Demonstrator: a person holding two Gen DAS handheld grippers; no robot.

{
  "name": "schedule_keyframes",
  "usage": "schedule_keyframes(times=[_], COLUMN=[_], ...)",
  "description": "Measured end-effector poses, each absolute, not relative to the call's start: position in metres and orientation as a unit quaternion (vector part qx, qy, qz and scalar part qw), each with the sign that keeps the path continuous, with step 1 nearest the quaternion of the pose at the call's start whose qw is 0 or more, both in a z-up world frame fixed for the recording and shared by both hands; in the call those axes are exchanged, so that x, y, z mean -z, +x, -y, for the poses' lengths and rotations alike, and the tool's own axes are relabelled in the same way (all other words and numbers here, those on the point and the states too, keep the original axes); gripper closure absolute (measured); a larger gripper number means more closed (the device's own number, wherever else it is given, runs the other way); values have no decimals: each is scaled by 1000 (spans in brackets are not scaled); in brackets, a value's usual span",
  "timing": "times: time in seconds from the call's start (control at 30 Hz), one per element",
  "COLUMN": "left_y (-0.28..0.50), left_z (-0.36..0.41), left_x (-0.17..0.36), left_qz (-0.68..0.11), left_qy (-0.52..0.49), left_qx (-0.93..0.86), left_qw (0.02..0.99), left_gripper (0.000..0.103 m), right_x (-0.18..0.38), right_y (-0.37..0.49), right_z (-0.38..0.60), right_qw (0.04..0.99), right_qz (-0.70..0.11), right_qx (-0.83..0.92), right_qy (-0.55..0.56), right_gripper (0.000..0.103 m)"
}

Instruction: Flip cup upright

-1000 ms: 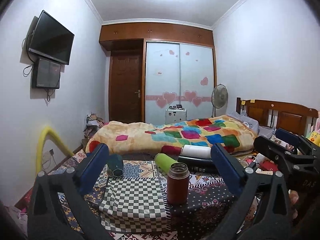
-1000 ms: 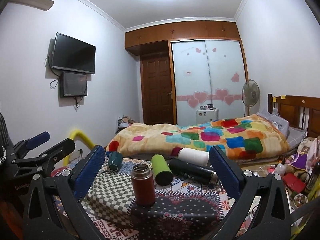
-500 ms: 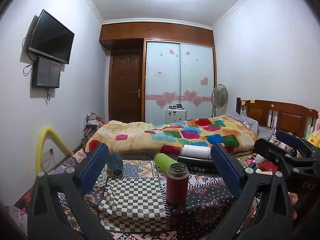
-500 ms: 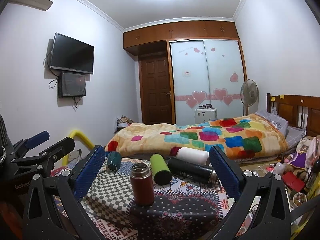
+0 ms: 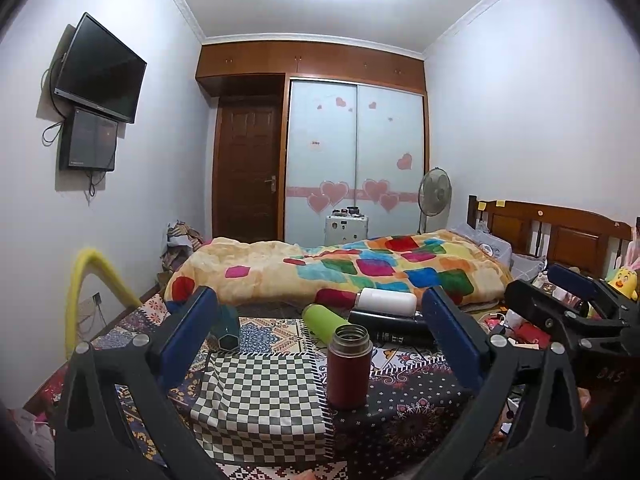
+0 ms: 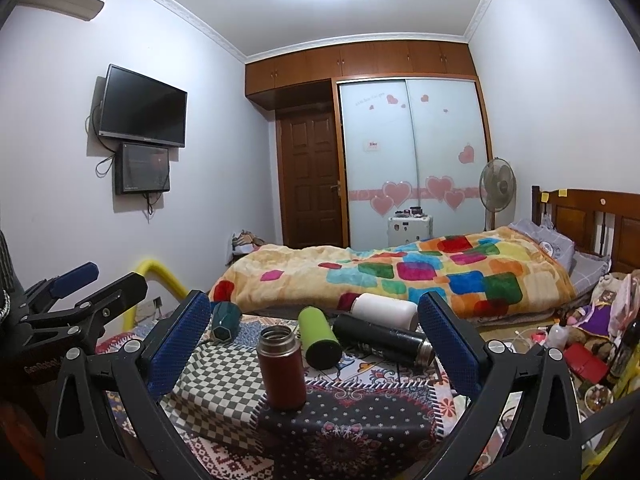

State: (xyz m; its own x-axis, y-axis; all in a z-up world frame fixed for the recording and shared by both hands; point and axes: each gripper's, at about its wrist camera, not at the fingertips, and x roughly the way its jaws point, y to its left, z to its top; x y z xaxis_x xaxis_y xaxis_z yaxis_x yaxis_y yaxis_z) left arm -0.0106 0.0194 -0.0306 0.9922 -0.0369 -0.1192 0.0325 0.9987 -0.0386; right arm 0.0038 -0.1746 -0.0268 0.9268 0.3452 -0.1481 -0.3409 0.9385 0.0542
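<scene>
From the left wrist view, the left gripper (image 5: pixel 320 340) is hovering with its blue pads spread wide, pinching nothing and touching nothing, framing the cluttered patchwork cloth (image 5: pixel 260 392) as if sizing up a target. Between the pads, the red flask (image 5: pixel 348 366) is standing upright with its mouth open, apparently done with, while the green bottle (image 5: pixel 322 320), white bottle (image 5: pixel 386 303) and black bottle (image 5: pixel 394 326) are lying on their sides behind it, likely waiting to be righted. Beside the left pad the teal cup (image 5: pixel 227 326) is sitting tilted. Across the right wrist view, the right gripper (image 6: pixel 314 344) is likewise gaping wide and empty, near the flask but apart from it.
</scene>
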Motion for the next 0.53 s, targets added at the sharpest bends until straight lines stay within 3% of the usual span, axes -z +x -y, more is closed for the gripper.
schedule_keyframes(times=[0.53], left_y=[-12], left_z=[-16], left_x=[33], left_qz=[-57], left_qy=[-12], left_qx=[24], left_qw=[998], left_gripper=[0], right_x=[26], right_y=[6], right_z=[174], right_qw=[980], right_qz=[-81], right_qx=[-179], right_qy=[11], right_gripper=[0])
